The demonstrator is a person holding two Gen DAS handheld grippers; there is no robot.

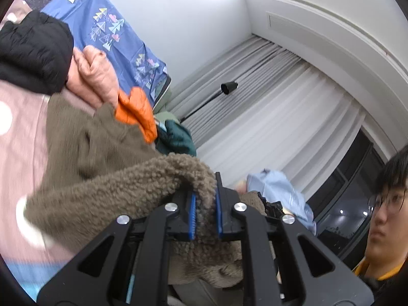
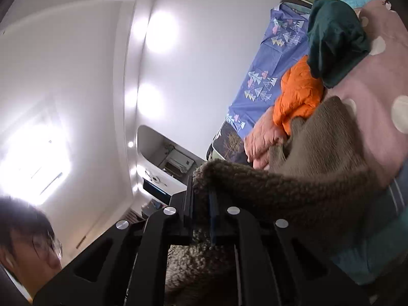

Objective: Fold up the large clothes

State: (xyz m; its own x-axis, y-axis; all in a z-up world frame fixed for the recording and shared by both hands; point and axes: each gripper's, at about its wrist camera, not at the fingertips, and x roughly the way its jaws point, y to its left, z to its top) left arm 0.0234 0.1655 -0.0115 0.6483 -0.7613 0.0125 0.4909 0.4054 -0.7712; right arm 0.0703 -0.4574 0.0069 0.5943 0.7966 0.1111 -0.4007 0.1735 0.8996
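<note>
- Left gripper [image 1: 206, 201]: its 2 blue-padded fingers [image 1: 192, 213] are clamped on a thick fold of the brown fleece garment [image 1: 102, 191], which is pinched between them.
- From that pinch, the fleece is seen running away to the left across the pink dotted bedding [image 1: 23, 137], with more of it bunched beneath the gripper's black frame.
- Right gripper [image 2: 201, 199]: its jaws are likewise closed on an edge of the same brown fleece garment [image 2: 293, 183], which fills the narrow gap between them.
- In the right wrist view, the garment is stretched from the jaws to the right and upward onto the pink bedding, and another part hangs below the frame.
- Beyond the fleece, an orange puffer jacket [image 1: 136, 111], a peach puffer jacket [image 1: 94, 76], a dark green garment [image 1: 178, 137] and a black jacket [image 1: 33, 48] are piled on the bed.
- A blue patterned sheet [image 1: 107, 28] is hung behind the pile.
</note>
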